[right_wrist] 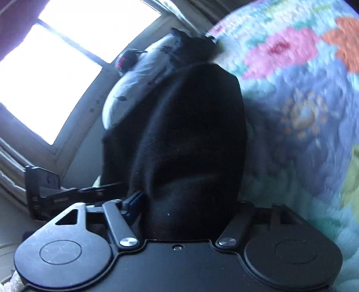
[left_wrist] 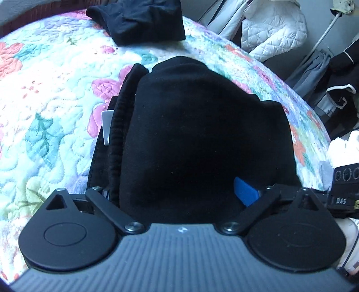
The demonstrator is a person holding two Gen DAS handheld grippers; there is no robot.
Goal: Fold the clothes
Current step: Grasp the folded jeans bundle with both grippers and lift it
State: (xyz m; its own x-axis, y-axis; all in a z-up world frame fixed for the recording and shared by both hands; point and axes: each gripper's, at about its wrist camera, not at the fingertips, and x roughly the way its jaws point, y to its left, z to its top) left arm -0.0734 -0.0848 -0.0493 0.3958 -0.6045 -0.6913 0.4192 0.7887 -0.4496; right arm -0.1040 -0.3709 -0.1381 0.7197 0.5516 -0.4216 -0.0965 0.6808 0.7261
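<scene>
the left wrist view showed a folded black garment point(left_wrist: 202, 139) lying on the flowered quilt point(left_wrist: 49, 94); it bulged up between the spread fingers of the left gripper point(left_wrist: 179, 191), and i could not tell if the pads pressed it; a white tag point(left_wrist: 106, 128) stuck out at its side; another dark pile point(left_wrist: 139, 20) lay farther up the quilt; coats point(left_wrist: 273, 29) hung beyond the bed.

the right wrist view alone showed a bright window point(right_wrist: 56, 67) and a pale pillow point(right_wrist: 136, 83); the black cloth filled the right gripper point(right_wrist: 184, 215); whether it was pinched, i could not tell.
</scene>
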